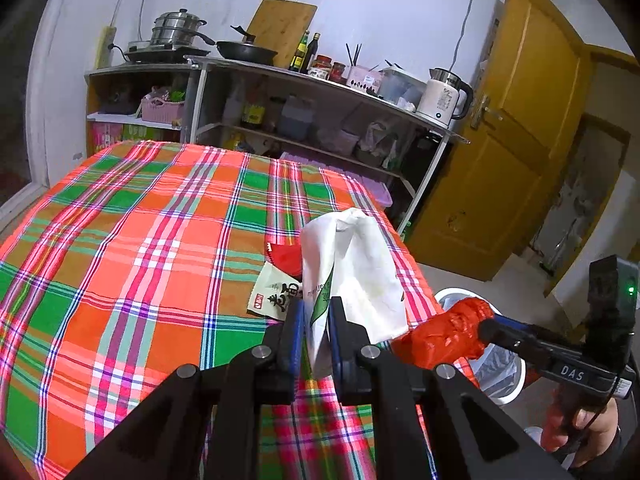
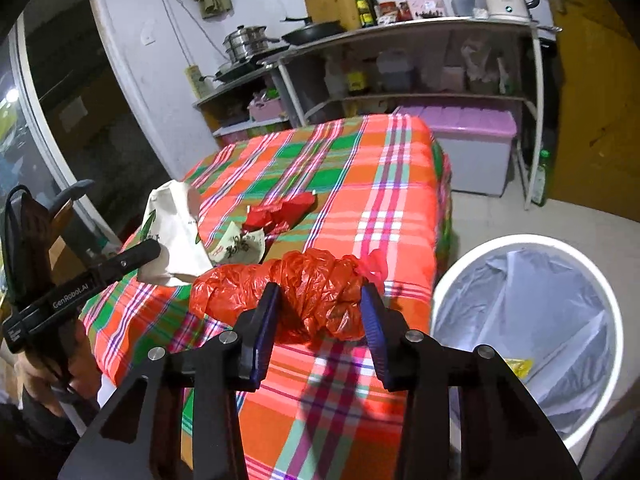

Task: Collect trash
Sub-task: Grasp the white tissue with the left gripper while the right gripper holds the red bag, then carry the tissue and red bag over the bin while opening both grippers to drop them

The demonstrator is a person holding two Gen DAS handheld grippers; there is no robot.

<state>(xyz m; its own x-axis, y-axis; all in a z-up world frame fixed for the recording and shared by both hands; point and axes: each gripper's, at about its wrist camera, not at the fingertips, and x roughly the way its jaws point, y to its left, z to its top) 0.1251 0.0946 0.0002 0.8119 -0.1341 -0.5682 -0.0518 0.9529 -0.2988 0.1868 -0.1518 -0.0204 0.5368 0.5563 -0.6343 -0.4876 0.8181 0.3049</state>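
My left gripper (image 1: 318, 318) is shut on the lower edge of a white paper bag (image 1: 352, 264), which stands upright on the plaid-covered table (image 1: 140, 240). Behind the bag lie a red wrapper (image 1: 286, 258) and a beige printed snack wrapper (image 1: 276, 292). My right gripper (image 2: 320, 300) is shut on a crumpled red plastic bag (image 2: 312, 288), held just above the table's near right corner. A white trash bin (image 2: 580, 440) with a clear liner stands on the floor to the right, with a yellow scrap (image 2: 518, 366) inside. A hand (image 1: 580, 428) grips the right tool's handle.
A metal shelf (image 1: 320, 80) behind the table carries pots, a pan, bottles and a kettle (image 1: 442, 98). A purple-lidded storage box (image 2: 472, 140) sits under it, with a green bottle (image 2: 540, 176) on the floor. A yellow door (image 1: 520, 140) is at the right.
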